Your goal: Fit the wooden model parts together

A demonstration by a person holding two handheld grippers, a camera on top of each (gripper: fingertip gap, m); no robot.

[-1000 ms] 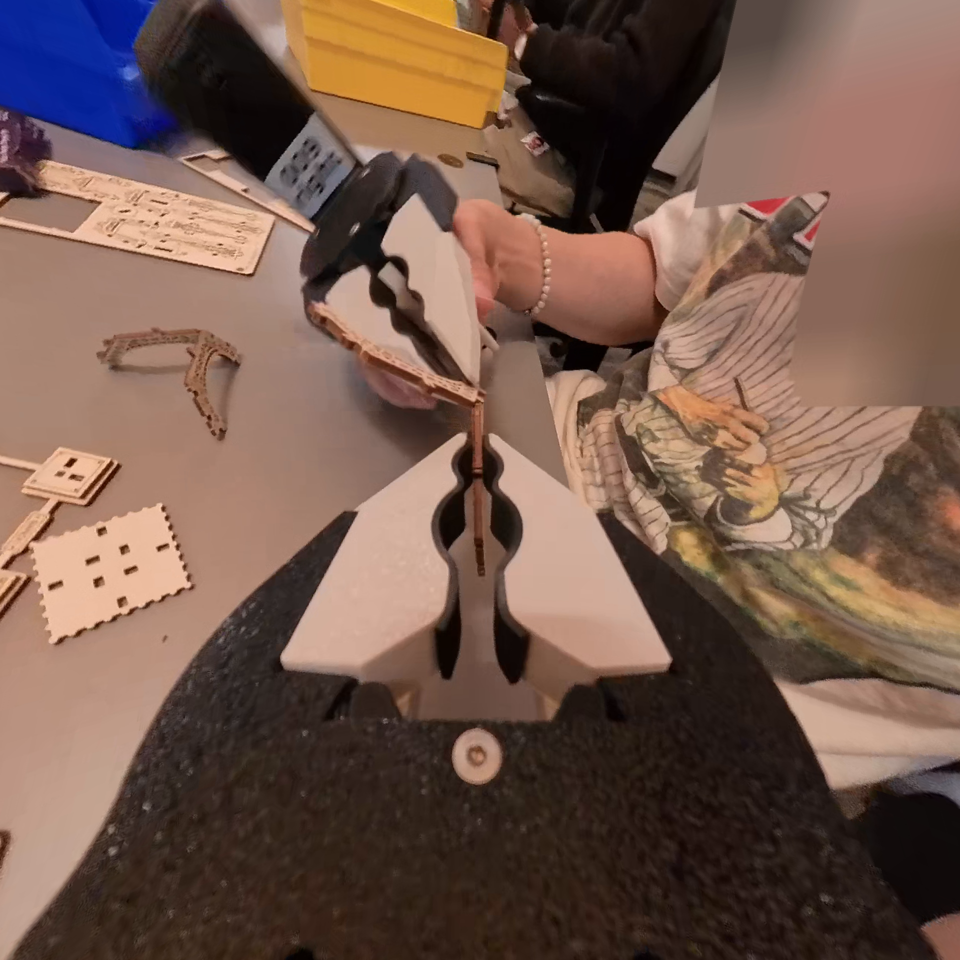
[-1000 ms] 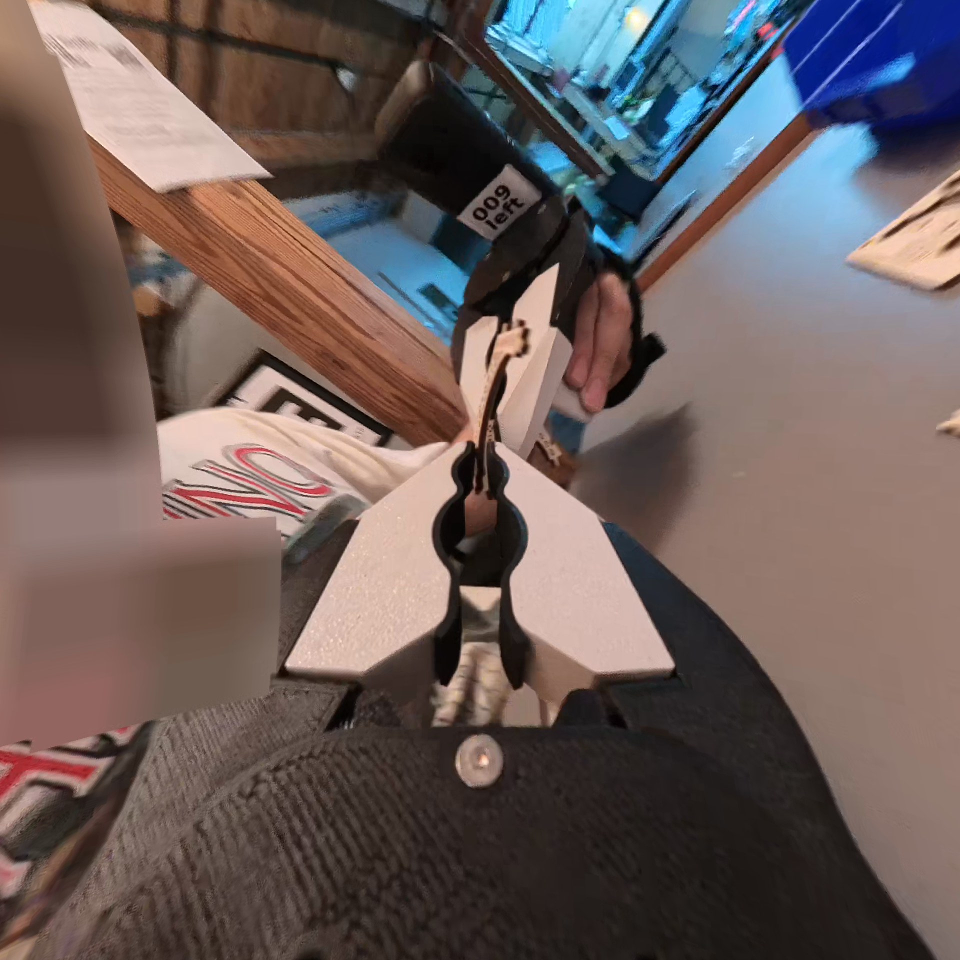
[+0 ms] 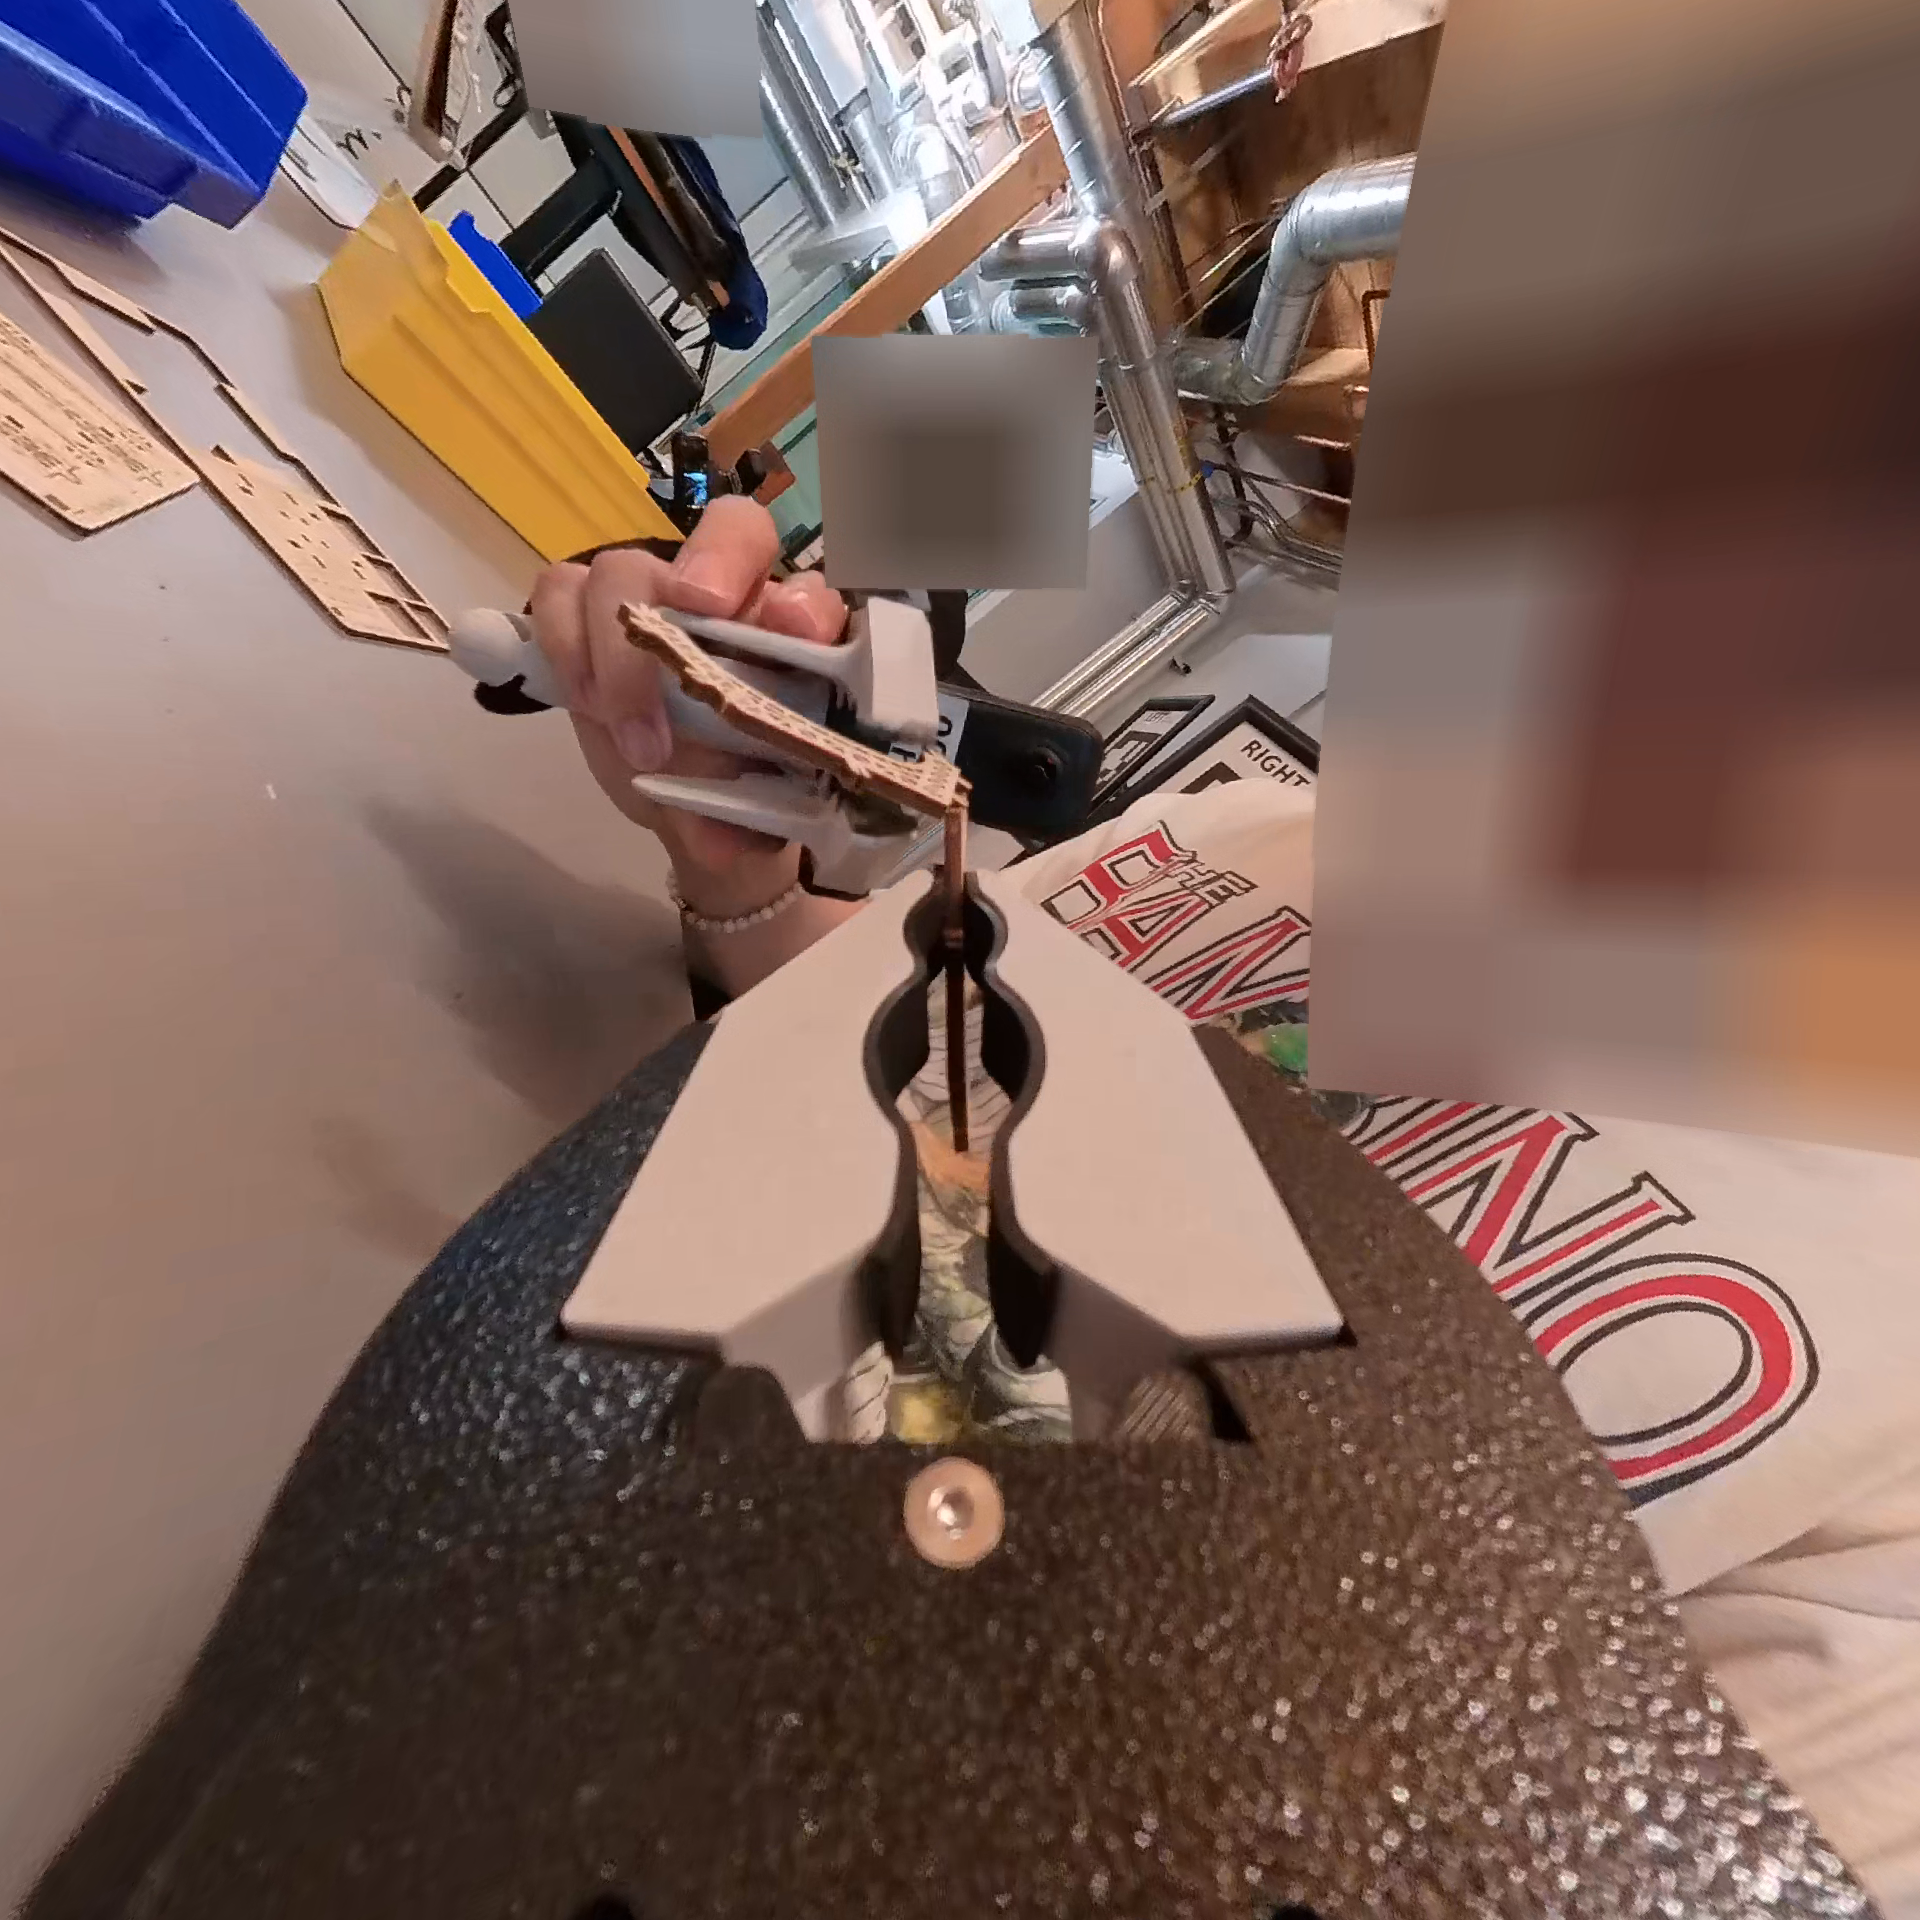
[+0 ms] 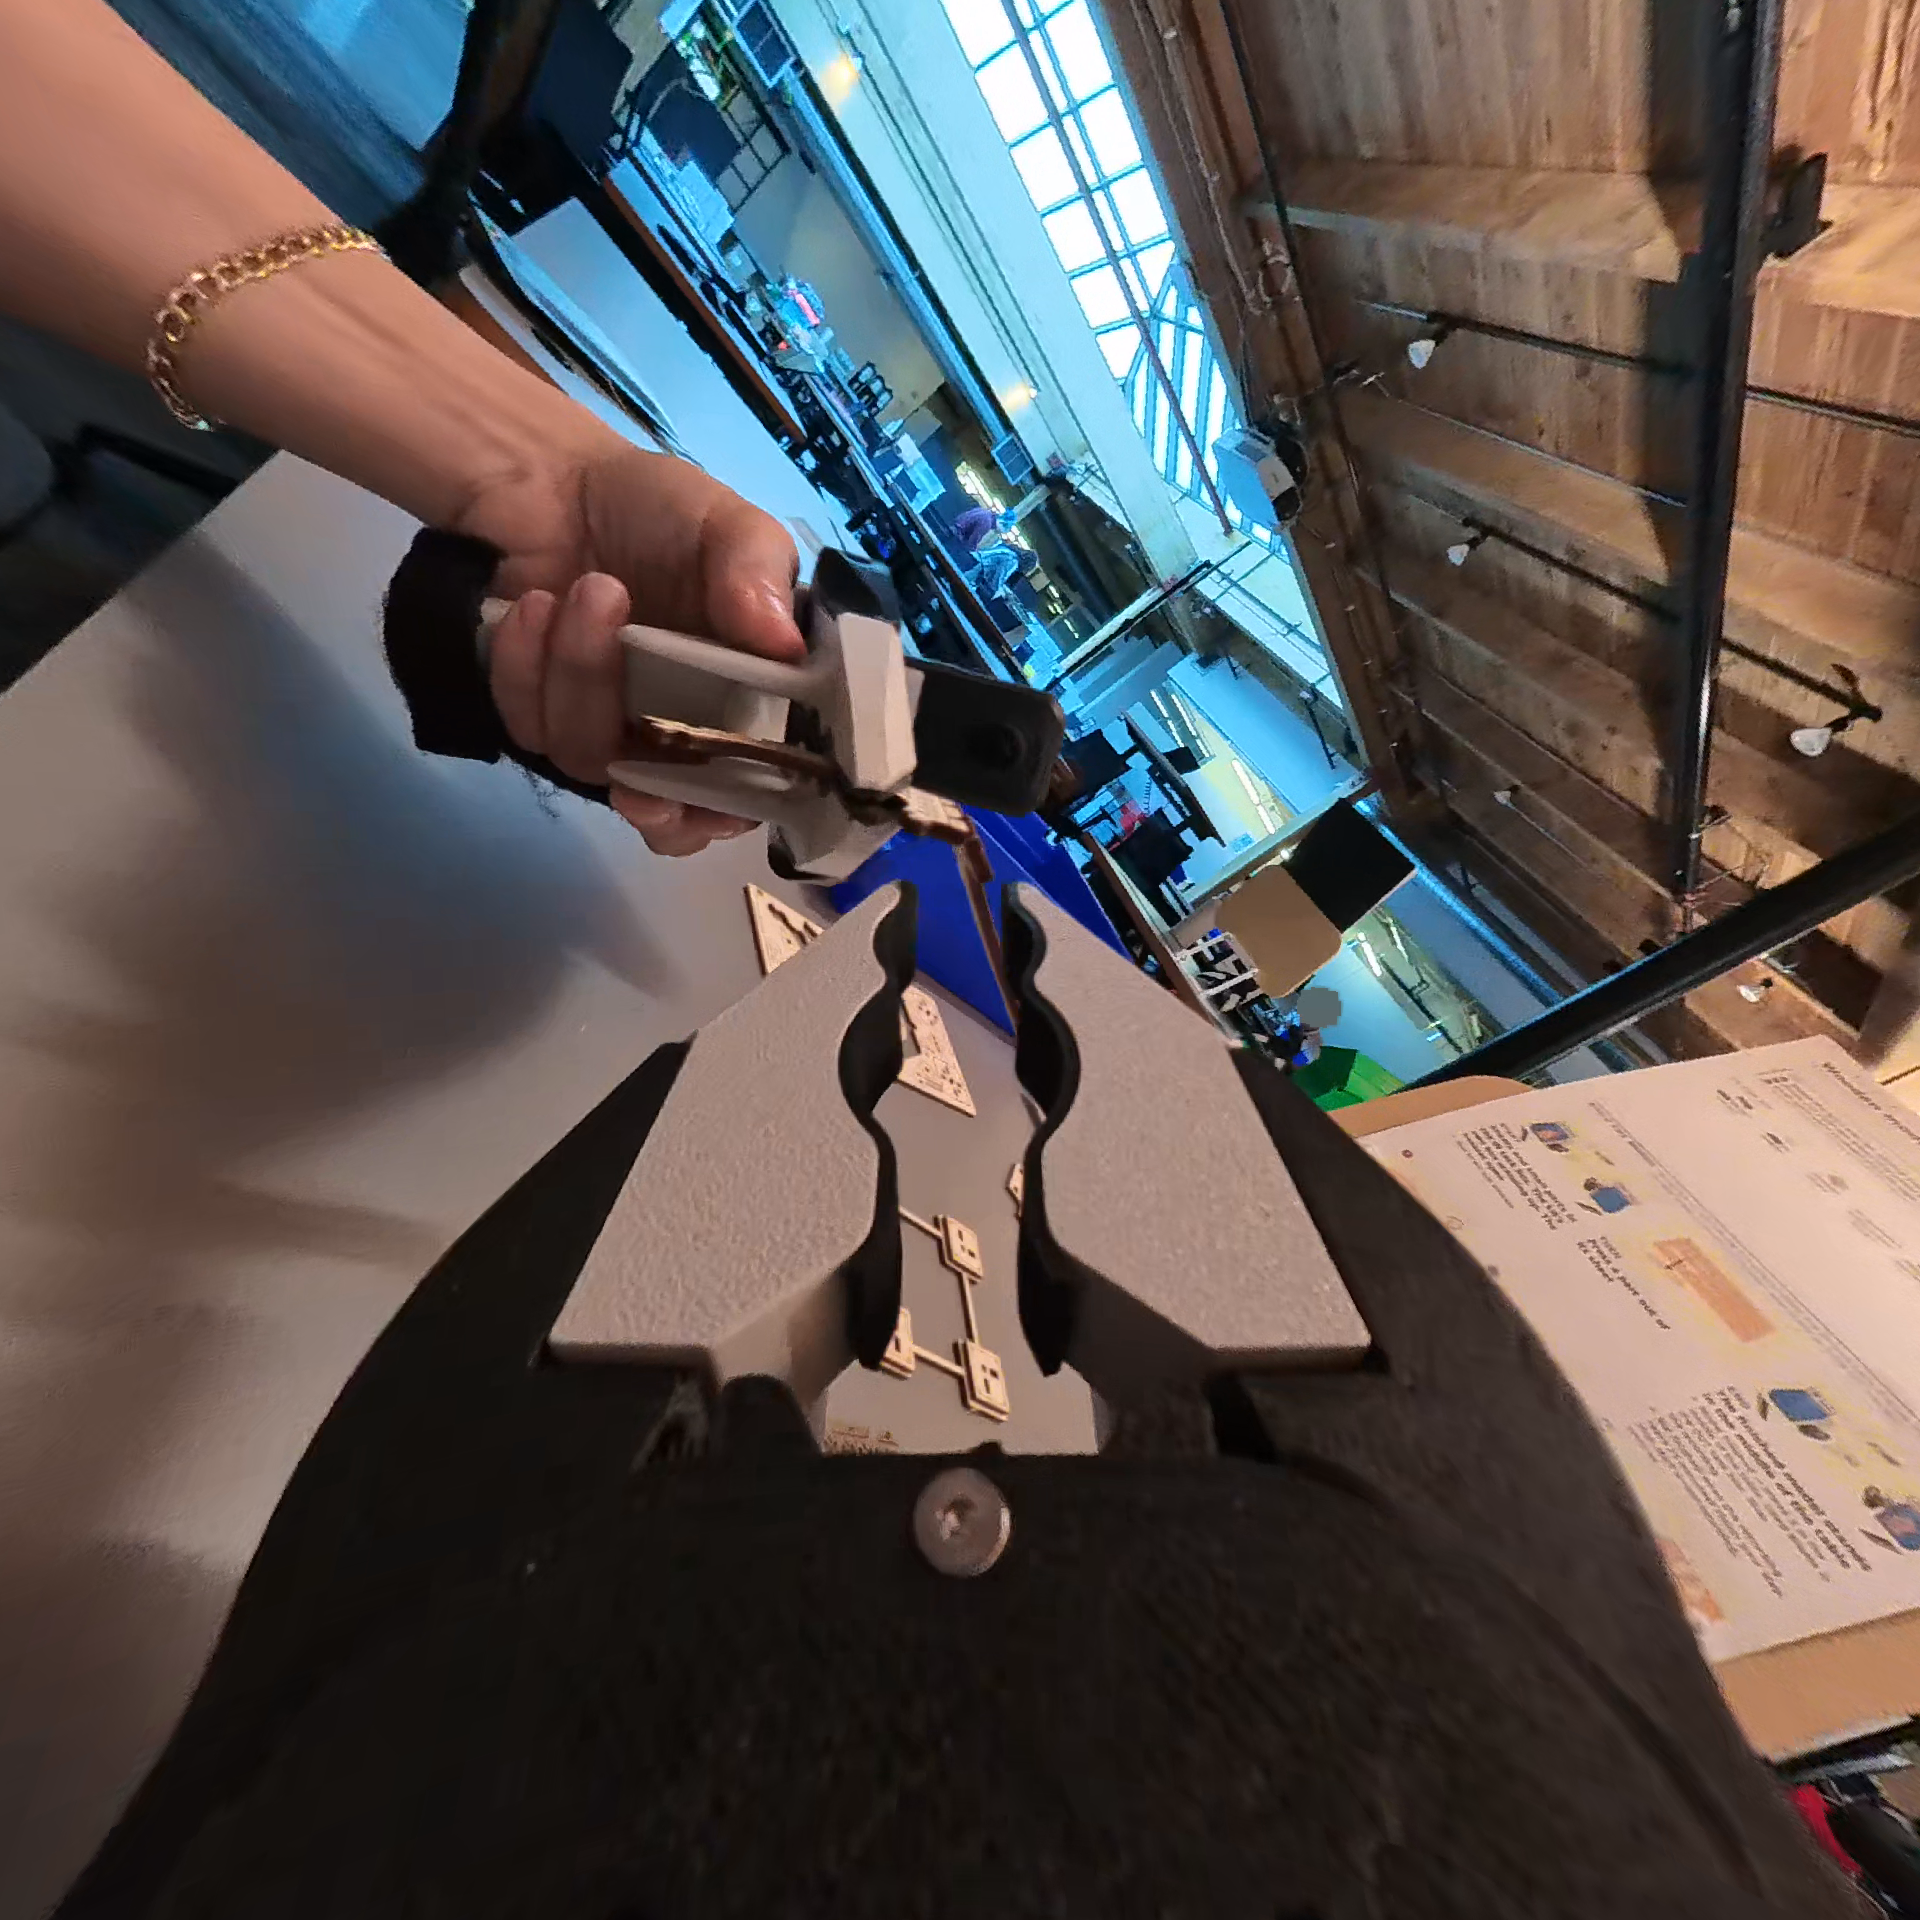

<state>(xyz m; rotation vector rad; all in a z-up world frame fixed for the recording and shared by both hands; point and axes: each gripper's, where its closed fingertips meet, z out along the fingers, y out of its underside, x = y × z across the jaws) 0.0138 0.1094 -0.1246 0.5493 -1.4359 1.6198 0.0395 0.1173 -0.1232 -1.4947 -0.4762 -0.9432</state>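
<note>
My left gripper (image 3: 954, 894) is shut on a thin wooden strip (image 3: 954, 997), seen edge-on between its grey fingers. The strip's far end meets a perforated wooden lattice piece (image 3: 790, 727) at a right angle. That piece lies between the fingers of my right gripper (image 3: 894, 753), which a hand holds farther off. In the right wrist view my right gripper (image 4: 958, 904) has its fingers apart. The lattice piece (image 4: 982, 914) stands edge-on in the gap, touching neither finger. My left gripper (image 4: 862, 816) shows beyond it, held by a hand.
Both grippers hang over the near edge of a grey table (image 3: 260, 935), by a person's printed shirt. Wooden part sheets (image 3: 312, 540), a yellow bin (image 3: 468, 384) and a blue bin (image 3: 135, 104) lie farther back. Small wooden squares (image 4: 961, 1247) and a printed sheet (image 4: 1662, 1299) show under my right gripper. Both grippers' tips are close together, under 4 cm apart.
My right gripper was shut on the lattice piece; its fingers are now apart. Both grippers have tilted and swung. My left gripper still grips its strip.
</note>
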